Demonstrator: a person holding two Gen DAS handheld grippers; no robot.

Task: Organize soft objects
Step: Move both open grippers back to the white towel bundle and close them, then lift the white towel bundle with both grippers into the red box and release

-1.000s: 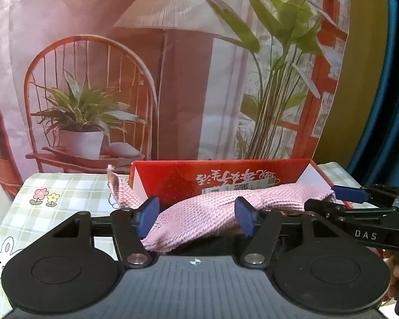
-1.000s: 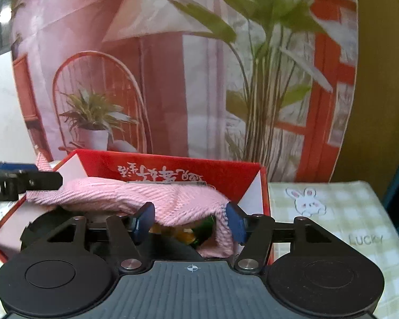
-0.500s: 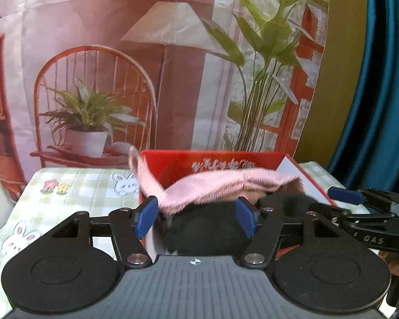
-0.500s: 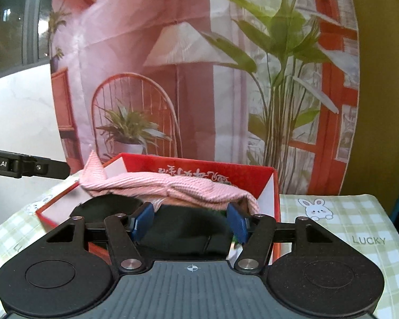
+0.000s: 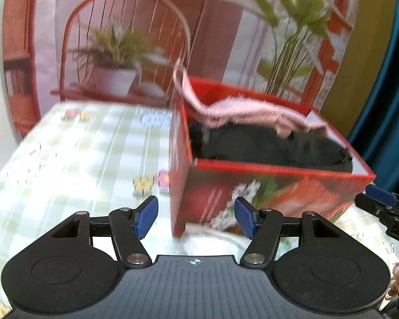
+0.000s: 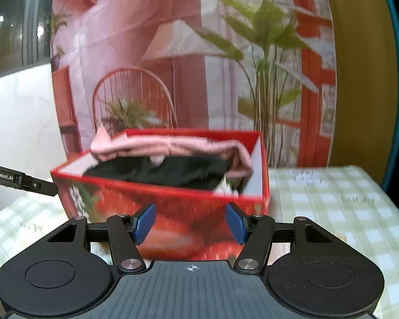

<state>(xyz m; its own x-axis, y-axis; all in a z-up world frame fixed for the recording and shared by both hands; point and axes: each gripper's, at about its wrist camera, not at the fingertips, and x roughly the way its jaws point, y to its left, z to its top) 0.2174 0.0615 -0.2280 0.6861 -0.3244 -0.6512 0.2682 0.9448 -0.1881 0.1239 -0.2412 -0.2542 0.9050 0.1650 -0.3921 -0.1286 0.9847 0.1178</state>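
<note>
Table [image 5: 74,143] under a green-checked cloth, bare on the left apart from printed flowers. Left gripper [image 5: 195,219] low and near, jaws parted about halfway, nothing between the blue pads; aimed at the near left corner of the red box [image 5: 266,186], which sits just beyond the fingertips and slightly to the right. Inside the box: black fabric [image 5: 274,146] filling most of the floor, long axis running left to right, and a pink knitted cloth [image 5: 242,111] draped along the far wall, its left end flopped over the far left corner and poking up above the rim. Same box straight ahead of the right gripper [image 6: 190,224], near wall just past the pads; jaws there easing closed, roughly half open, empty. Seen from the right wrist, pink cloth [image 6: 173,146] again stretched left to right across the far side, right end hanging down inside by the right wall.

Probably both grippers equally close to the box, left one nearer the stray pink end. Tucking that end in likely means reaching up and over the near wall toward the far left corner. Both views motion-blurred, so fine detail unclear.
</note>
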